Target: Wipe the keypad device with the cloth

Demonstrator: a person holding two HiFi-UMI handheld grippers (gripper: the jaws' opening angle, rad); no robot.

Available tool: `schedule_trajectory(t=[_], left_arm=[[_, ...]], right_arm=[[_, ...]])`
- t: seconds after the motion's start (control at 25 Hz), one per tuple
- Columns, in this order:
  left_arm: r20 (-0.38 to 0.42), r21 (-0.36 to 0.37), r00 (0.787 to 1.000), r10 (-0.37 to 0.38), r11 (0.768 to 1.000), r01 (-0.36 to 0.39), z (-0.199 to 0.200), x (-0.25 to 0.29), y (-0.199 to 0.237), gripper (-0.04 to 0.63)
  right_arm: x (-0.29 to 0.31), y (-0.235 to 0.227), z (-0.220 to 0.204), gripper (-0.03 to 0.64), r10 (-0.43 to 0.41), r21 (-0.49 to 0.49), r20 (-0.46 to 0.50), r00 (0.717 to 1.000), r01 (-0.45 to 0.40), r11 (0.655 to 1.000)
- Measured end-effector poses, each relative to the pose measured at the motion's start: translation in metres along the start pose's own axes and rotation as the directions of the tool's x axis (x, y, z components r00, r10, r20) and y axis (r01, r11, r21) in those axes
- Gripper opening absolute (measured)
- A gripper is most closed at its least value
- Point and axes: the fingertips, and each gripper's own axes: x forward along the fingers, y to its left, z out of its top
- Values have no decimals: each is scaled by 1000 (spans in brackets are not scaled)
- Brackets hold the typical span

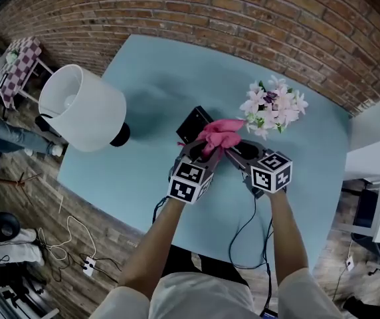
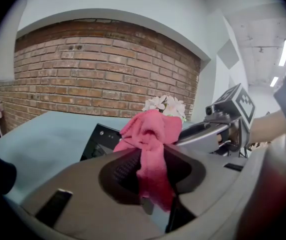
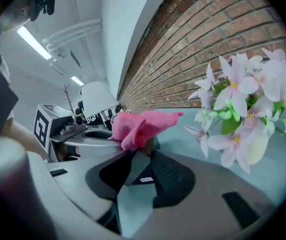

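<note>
A pink cloth (image 1: 220,133) hangs bunched above the light blue table (image 1: 143,171), pinched from both sides. My left gripper (image 1: 202,150) is shut on the cloth (image 2: 150,134), which fills the gap between its jaws and drapes down. My right gripper (image 1: 233,150) holds the cloth's (image 3: 133,126) other end at its tips (image 3: 135,151); behind the tips its jaws stand apart and show the table. The black keypad device (image 1: 193,121) lies on the table just beyond the cloth, partly hidden by it. It also shows in the left gripper view as a dark slab (image 2: 99,141).
A white lamp (image 1: 84,108) with a black base stands at the table's left. A bunch of pink and white flowers (image 1: 273,108) stands at the right, close to my right gripper (image 3: 243,109). A brick wall runs behind the table. Cables hang off the near edge.
</note>
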Motion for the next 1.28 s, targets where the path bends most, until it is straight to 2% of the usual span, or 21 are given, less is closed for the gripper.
schedule_trajectory(t=[0.28, 0.56, 0.96, 1.28], left_arm=[[-17, 49, 1000, 17, 999, -16, -12, -3, -2, 144], [-84, 43, 996, 23, 999, -19, -40, -11, 4, 146], [-190, 6, 980, 58, 998, -58, -96, -27, 15, 146], [-222, -22, 971, 91, 995, -98, -104, -44, 24, 144]], right_arm=[[-1, 0, -1, 144, -6, 4, 15, 1000, 6, 1000], [-1, -1, 0, 144, -10, 10, 21, 1000, 10, 1000], [0, -2, 1, 144, -30, 3, 21, 999, 30, 1000], [0, -3, -4, 144, -87, -12, -11, 996, 87, 996]])
